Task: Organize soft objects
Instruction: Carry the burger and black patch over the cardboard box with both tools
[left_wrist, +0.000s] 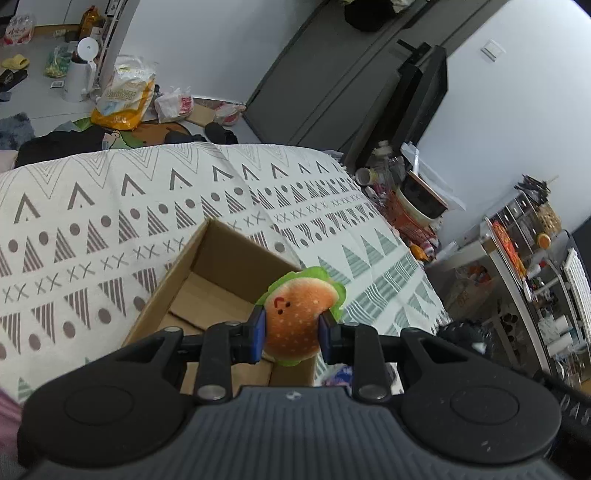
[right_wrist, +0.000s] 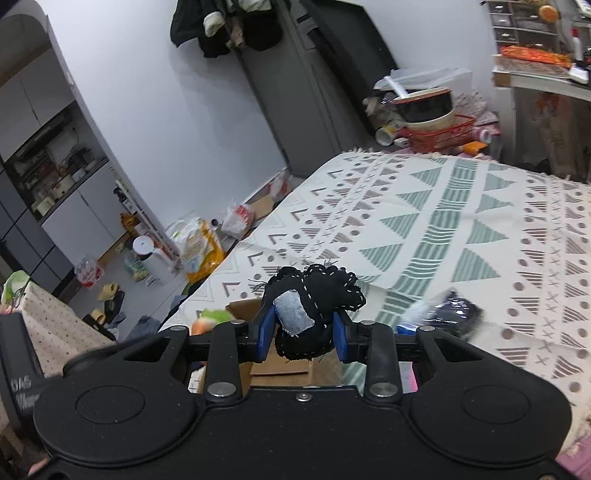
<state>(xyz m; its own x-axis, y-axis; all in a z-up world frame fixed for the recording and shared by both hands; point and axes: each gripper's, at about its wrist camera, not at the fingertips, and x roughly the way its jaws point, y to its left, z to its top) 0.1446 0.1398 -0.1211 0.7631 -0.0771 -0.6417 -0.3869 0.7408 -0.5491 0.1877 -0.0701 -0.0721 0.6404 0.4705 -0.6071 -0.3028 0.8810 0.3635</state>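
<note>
My left gripper (left_wrist: 291, 330) is shut on a plush hamburger toy (left_wrist: 297, 317) with an orange bun, green lettuce frill and a small face. It hangs above the near right corner of an open cardboard box (left_wrist: 184, 273) that stands on the patterned bed cover (left_wrist: 110, 229). My right gripper (right_wrist: 303, 332) is shut on a black stitched fabric toy (right_wrist: 314, 295) with a grey patch. In the right wrist view the box (right_wrist: 243, 308) shows just below and left of it, with the hamburger toy (right_wrist: 208, 321) beside it. A blurred dark and blue soft object (right_wrist: 443, 312) lies on the cover (right_wrist: 461, 221) to the right.
Bags, a white kettle (left_wrist: 79, 74) and slippers litter the floor beyond the bed. A dark wardrobe (left_wrist: 332, 74) stands against the wall. A red basket with a bowl (right_wrist: 432, 122) sits at the bed's far end, and cluttered shelves (left_wrist: 535, 277) stand at right.
</note>
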